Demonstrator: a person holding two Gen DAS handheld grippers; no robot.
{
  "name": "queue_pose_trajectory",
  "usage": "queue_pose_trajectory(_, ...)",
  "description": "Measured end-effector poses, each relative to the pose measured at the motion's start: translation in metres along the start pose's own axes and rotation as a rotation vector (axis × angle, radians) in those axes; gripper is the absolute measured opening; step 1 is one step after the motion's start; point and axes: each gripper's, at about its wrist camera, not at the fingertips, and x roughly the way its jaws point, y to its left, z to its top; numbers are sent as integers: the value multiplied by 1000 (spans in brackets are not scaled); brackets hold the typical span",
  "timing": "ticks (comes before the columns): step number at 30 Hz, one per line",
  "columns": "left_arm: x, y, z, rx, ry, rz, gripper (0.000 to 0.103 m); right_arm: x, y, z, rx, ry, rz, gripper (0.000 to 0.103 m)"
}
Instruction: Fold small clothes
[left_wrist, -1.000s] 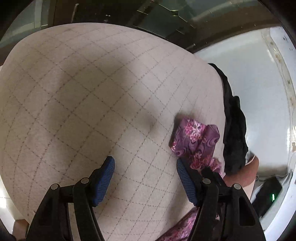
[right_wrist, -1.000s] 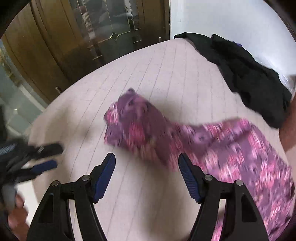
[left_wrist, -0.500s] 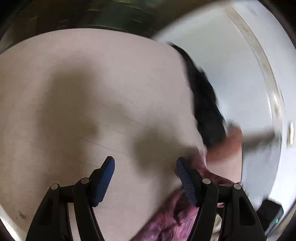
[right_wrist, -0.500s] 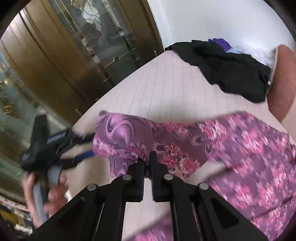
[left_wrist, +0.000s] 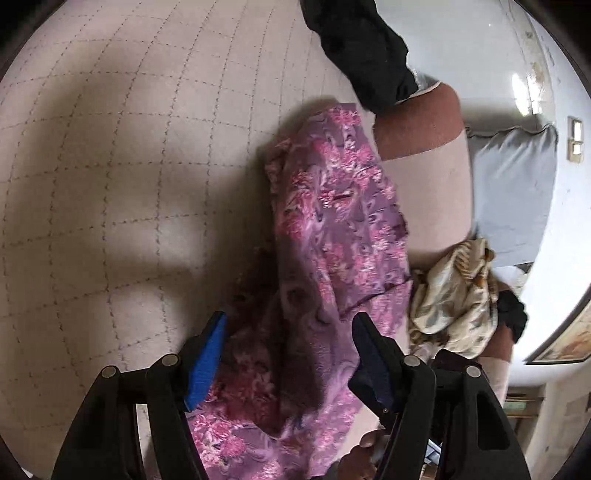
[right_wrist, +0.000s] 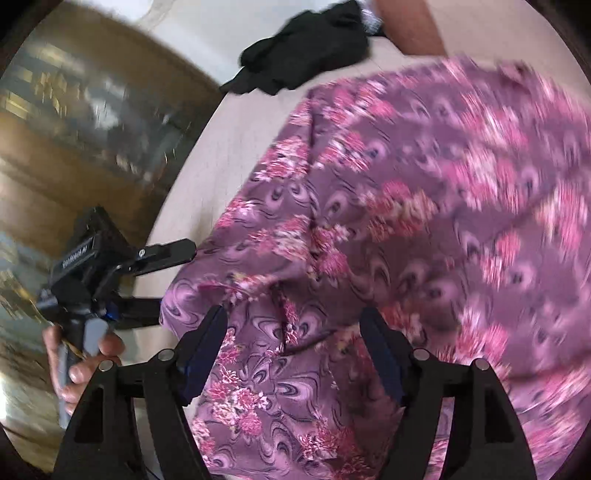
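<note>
Purple floral garment, rumpled lengthwise (pink blossoms, swirls) on quilted surface

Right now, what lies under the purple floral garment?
The purple floral garment lies on the quilted pink bedspread, which shows around it. Whatever lies beneath its folds is covered.

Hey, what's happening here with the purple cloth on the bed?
A person is working with a hand-held gripper in each hand on a purple floral garment spread over a beige quilted surface. The right hand-held gripper has just opened above the fabric and grips nothing. The left hand-held gripper has been closing, its jaws either side of the cloth's edge, not yet pinching. A black garment and a cream patterned cloth lie aside.
</note>
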Motion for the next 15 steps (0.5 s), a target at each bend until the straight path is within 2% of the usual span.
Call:
queue_pose_trajectory(1,-2,0,0,1,-8,5,53,4,-2,0,8,3,20,74)
queue_pose_trajectory(2,-2,-1,1,-2,-11,-7,39,8,0,2,0,-1,30,74)
queue_pose_trajectory(3,-4,0,2,-12,-14,-32,24,11,2,3,-9,-3,35,74)
queue_pose_trajectory(4,-7,5,3,-35,-17,-70,16,16,6,5,-23,1,40,74)
queue_pose_trajectory(5,-6,10,4,-65,-13,-114,4,23,11,9,-36,11,43,74)
queue_pose_trajectory(6,-8,20,6,-117,-11,-168,4,29,17,11,-48,23,47,74)
queue_pose_trajectory(7,-9,26,8,-148,-18,-185,4,32,24,10,-62,32,60,73)
queue_pose_trajectory(9,-15,42,12,-210,-43,-173,3,37,34,7,-92,48,77,73)
queue_pose_trajectory(12,-25,50,15,-229,-86,-121,3,56,46,3,-132,92,30,72)
queue_pose_trajectory(15,-26,45,16,-210,-92,-114,3,88,58,2,-159,164,-43,41)
